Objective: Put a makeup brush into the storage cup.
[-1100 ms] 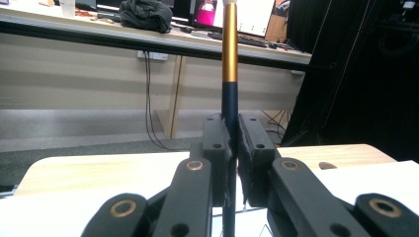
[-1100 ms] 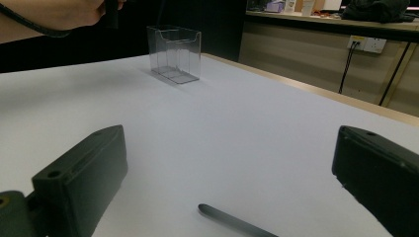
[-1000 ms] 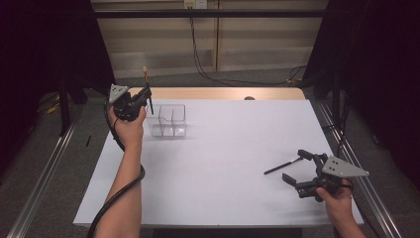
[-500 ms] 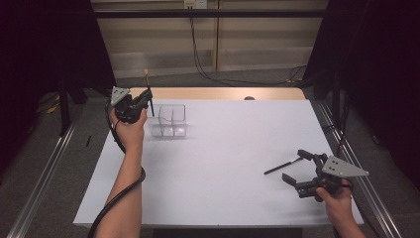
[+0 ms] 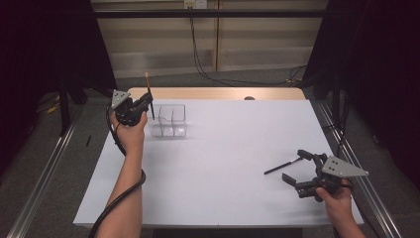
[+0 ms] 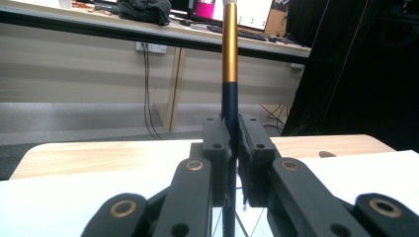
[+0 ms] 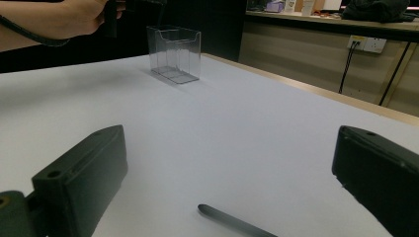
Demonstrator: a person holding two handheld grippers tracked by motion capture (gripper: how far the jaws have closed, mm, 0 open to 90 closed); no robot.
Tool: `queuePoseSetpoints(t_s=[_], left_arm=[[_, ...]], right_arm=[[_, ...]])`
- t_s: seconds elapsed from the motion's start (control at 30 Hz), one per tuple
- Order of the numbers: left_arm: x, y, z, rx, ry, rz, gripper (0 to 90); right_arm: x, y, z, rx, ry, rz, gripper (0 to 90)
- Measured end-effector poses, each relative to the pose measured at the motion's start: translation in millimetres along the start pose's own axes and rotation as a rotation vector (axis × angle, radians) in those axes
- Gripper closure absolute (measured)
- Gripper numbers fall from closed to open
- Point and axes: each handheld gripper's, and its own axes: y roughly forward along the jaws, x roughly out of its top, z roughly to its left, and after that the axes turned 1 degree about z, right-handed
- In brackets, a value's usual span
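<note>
White sheeting covers the bench (image 5: 218,163), with a strip of bare wood along its far edge and dark curtains at either side. Near the far left corner, the left claw (image 5: 146,102) is clamped tight on a slim brush (image 5: 149,96), dark in the handle and gold above. It holds the brush upright, just left of the clear divided holder (image 5: 171,120). In the left gripper view the pads (image 6: 216,148) pinch the handle from both sides, and the gold band (image 6: 230,44) rises above them. An upright hold suits lowering the brush end-first into a compartment, which appears to be the step in hand. The left forearm reaches up the left edge, wrist raised above the surface. Near the front right corner, the right claw (image 5: 297,168) rests low with its jaws wide apart and nothing between the pads. A second dark brush (image 5: 282,166) lies flat just ahead of it, seemingly next for pick-up. The right hand grips the tool from behind, level with the bench.
</note>
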Motion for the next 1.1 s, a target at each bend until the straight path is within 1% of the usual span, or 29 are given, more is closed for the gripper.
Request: queuePoseSetpoints(t_s=[0.33, 0.57, 0.83, 1.1], left_arm=[[-4.5, -3.0, 2.7, 0.001, -0.010, -0.003, 83.4], [-5.5, -3.7, 3.3, 0.002, -0.008, -0.005, 83.4], [-8.9, -3.2, 3.1, 0.005, -0.001, 0.006, 83.3], [-9.2, -3.5, 2.5, 0.008, 0.000, 0.005, 83.3]], right_arm=[[0.0, 0.4, 0.1, 0.002, -0.003, 0.002, 0.0], [0.0, 0.5, 0.2, 0.003, -0.002, 0.003, 0.0], [-0.1, 0.7, 0.2, 0.004, -0.004, 0.003, 0.0], [-0.1, 0.5, 0.2, 0.005, -0.004, 0.003, 0.0]])
